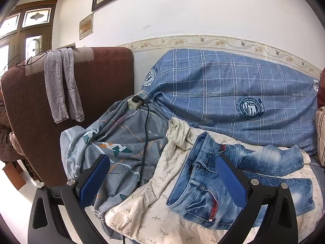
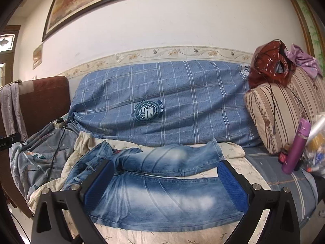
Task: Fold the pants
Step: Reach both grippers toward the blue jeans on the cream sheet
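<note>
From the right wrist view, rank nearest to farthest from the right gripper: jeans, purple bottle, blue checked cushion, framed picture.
From the right gripper, jaws open:
1. jeans, directly under and between the fingers.
2. purple bottle, off to the right on the seat.
3. blue checked cushion, behind the jeans against the wall.
4. framed picture, high on the wall.

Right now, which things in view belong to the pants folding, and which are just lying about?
Job: jeans, cream sheet beneath them, left hand-held gripper, right hand-held gripper.
Lying about: purple bottle, power strip, red bag, grey garment.

Both wrist views tilted down, close over sofa; shared: jeans.
</note>
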A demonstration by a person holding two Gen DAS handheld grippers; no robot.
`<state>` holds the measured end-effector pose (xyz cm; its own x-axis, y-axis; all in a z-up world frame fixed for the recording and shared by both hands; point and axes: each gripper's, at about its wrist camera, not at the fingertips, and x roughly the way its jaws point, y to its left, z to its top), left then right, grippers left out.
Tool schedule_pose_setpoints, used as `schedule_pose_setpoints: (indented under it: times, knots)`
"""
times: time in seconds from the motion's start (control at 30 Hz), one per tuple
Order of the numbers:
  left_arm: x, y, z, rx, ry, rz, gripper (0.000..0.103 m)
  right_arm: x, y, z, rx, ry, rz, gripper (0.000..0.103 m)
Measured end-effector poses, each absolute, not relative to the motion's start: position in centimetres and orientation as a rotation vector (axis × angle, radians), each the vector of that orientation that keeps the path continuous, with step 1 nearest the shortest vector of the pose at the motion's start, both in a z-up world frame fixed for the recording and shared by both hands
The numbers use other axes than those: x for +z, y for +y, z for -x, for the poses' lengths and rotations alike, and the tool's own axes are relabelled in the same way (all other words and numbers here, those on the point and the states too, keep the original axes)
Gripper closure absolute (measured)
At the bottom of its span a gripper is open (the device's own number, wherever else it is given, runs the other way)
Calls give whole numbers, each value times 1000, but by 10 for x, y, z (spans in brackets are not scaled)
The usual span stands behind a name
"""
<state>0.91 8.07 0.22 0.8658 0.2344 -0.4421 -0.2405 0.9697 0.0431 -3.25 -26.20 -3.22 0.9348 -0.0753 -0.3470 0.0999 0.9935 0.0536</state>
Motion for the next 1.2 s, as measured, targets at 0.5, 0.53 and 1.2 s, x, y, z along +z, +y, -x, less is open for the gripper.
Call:
schedule_pose_setpoints:
  times: [0.5,0.53,1.2]
  knots:
    - [-139,101,-65,230,898,-18,0,-126,-388,38,-287,608,-163,0]
    - [-143,105,-66,235,902,-17,0,-131,-397,40,-291,608,-203,0]
    - [-200,94,-141,48,1054,105,76,-205,-471,5,-225,709,-576,37]
